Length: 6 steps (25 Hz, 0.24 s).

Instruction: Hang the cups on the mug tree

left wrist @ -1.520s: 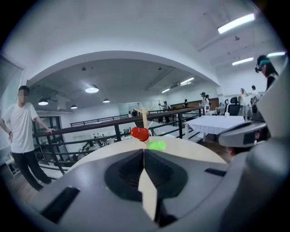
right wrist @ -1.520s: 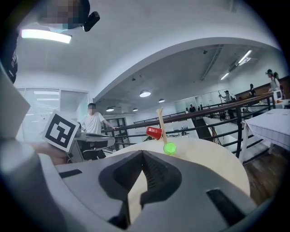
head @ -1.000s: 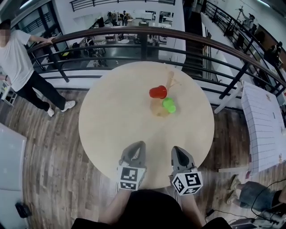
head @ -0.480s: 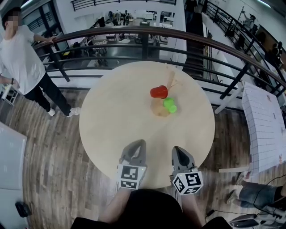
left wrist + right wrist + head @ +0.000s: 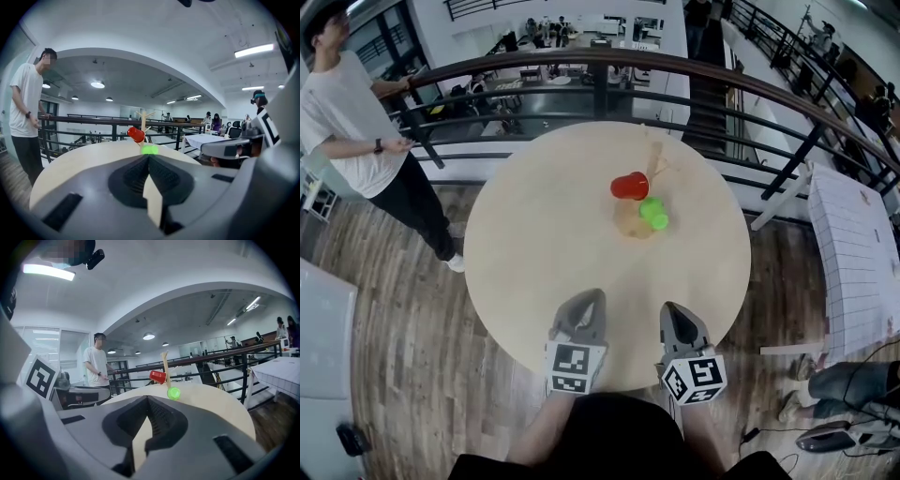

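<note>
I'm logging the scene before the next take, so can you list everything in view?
table: one, round, pale wood, centre, in front of the person.
mug tree: one, light wood, far half of the table.
red cup: one, red, high on the mug tree, on its left side.
green cup: one, bright green, lower on the mug tree, to the right of the red cup.
railing: one, dark metal, curving behind the table.
bystander: one, white T-shirt and dark trousers, far left by the railing.
white table: one, white, right edge.
left gripper: one, grey, near edge of the table, jaws together, empty.
right gripper: one, grey, beside the left gripper, jaws together, empty.
</note>
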Available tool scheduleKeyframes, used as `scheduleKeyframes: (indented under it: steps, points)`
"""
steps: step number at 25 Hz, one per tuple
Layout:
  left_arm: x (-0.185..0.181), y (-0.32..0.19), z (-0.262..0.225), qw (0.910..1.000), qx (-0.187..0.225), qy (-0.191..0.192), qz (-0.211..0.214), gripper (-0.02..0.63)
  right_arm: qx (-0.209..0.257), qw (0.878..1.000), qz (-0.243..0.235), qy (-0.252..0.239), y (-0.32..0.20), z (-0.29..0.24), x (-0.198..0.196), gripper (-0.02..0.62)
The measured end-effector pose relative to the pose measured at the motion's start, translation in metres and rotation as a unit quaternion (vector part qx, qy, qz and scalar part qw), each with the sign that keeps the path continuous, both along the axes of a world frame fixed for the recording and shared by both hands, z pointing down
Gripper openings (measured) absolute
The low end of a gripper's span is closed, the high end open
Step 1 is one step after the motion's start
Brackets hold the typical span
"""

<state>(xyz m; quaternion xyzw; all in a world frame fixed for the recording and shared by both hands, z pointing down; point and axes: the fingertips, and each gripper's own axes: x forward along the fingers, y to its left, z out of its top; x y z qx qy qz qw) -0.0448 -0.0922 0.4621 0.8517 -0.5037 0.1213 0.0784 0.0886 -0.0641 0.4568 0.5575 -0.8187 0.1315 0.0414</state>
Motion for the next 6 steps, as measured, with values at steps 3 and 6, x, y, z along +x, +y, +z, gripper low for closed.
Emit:
scheduleKeyframes:
  steps: [3, 6]
  points:
    - [0.0026, -0.0004, 0.0017, 1.0000, -0.002, 0.000, 0.000, 0.014, -0.001, 1.000, 0.001, 0.000, -0.0005, 0.0009, 0.0031, 0.009]
    - [0.0047, -0.0012, 0.0027, 1.0000, -0.003, 0.000, 0.002, 0.014, -0.001, 1.000, 0.002, 0.001, -0.0015, 0.0017, 0.0050, 0.009]
